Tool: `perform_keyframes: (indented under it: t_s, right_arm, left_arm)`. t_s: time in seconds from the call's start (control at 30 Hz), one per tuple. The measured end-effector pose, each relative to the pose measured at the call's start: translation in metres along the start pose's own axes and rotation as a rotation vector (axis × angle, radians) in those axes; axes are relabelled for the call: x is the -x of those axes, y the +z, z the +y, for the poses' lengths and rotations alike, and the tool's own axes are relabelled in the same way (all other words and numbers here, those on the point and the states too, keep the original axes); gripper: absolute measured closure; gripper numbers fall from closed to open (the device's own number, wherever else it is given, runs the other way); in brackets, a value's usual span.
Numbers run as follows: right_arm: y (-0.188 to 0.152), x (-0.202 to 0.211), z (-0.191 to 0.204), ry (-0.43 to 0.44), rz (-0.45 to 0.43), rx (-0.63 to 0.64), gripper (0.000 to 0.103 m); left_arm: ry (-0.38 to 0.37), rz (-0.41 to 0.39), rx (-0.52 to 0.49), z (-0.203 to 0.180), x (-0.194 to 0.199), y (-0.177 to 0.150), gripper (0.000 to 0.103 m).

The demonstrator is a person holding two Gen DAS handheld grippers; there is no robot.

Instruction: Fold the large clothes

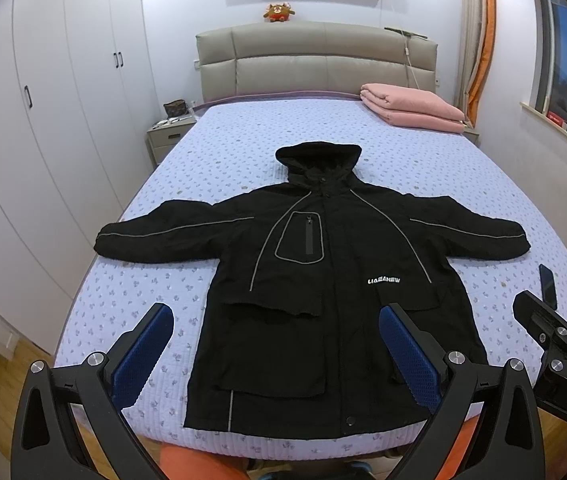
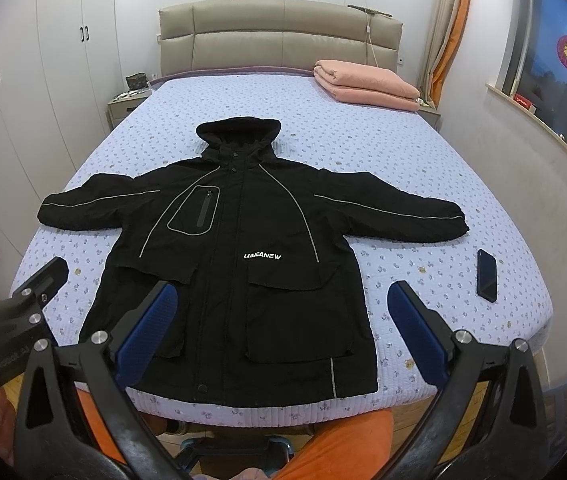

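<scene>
A black hooded jacket (image 1: 323,280) lies flat and face up on the bed (image 1: 131,292), sleeves spread to both sides, hood toward the headboard, hem at the near edge. It also shows in the right wrist view (image 2: 243,264). My left gripper (image 1: 275,344) is open and empty, held above the jacket's hem, left of its middle. My right gripper (image 2: 283,320) is open and empty above the hem, right of its middle. Each gripper's side shows in the other's view, the right one (image 1: 555,320) and the left one (image 2: 39,292).
A dark phone (image 2: 487,275) lies on the bed by the right sleeve. Folded pink bedding (image 2: 367,86) sits at the far right by the padded headboard (image 2: 279,40). White wardrobes (image 1: 43,120) line the left wall. A window sill (image 2: 543,128) runs along the right.
</scene>
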State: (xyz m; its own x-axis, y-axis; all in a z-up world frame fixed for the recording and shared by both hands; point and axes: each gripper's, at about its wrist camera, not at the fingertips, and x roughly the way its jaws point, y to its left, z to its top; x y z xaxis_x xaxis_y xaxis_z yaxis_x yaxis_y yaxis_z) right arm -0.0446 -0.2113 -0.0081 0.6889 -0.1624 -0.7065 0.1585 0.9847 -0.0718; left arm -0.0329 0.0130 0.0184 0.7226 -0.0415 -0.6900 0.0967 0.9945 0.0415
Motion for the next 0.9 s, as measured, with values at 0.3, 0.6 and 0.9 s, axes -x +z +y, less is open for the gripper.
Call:
perform_keyframes:
  t_s: [0.3, 0.6, 0.9]
  right_arm:
    - [-0.001, 0.002, -0.001, 0.011, 0.007, -0.01, 0.0]
    - [-0.003, 0.002, -0.005, 0.036, 0.007, -0.037, 0.0]
    - [0.005, -0.024, -0.039, -0.019, -0.012, -0.043, 0.0]
  left_arm:
    - [0.003, -0.005, 0.001, 0.001, 0.004, 0.0, 0.001]
    - [0.007, 0.002, -0.003, 0.001, 0.003, -0.001, 0.001]
    - [-0.025, 0.027, -0.035, -0.031, -0.033, 0.017, 0.001]
